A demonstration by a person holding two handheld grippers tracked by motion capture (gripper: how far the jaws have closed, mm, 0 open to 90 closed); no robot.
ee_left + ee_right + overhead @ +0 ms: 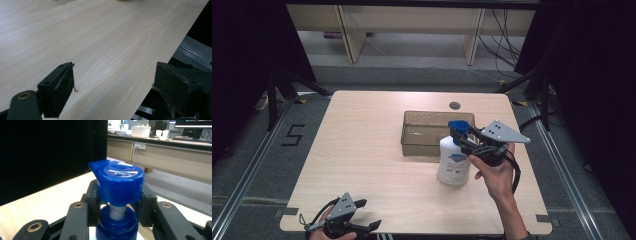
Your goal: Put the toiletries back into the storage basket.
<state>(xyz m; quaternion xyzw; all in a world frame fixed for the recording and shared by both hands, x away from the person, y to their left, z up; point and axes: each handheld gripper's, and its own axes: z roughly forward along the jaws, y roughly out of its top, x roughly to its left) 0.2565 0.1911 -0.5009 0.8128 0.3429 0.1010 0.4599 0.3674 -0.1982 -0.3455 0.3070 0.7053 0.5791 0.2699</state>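
Your pump bottle (pixel 454 162) stands upright on the table (pixel 362 150), just in front of the near right corner of the clear brown bin (pixel 432 131) and outside it. Its white body carries a blue label, and its blue pump head (pixel 117 181) sits on a pale stem above a blue collar. Your right gripper (pixel 466 140) comes in from the bottle's right, level with the neck; in the right gripper view the jaws sit either side of the stem under the pump head, closed in against it. Your right hand (pixel 494 172) is just beside the bottle's body. Well apart, at the table's near left edge, your left gripper (pixel 362 216) hovers low with its jaws spread wide, bare wood between them.
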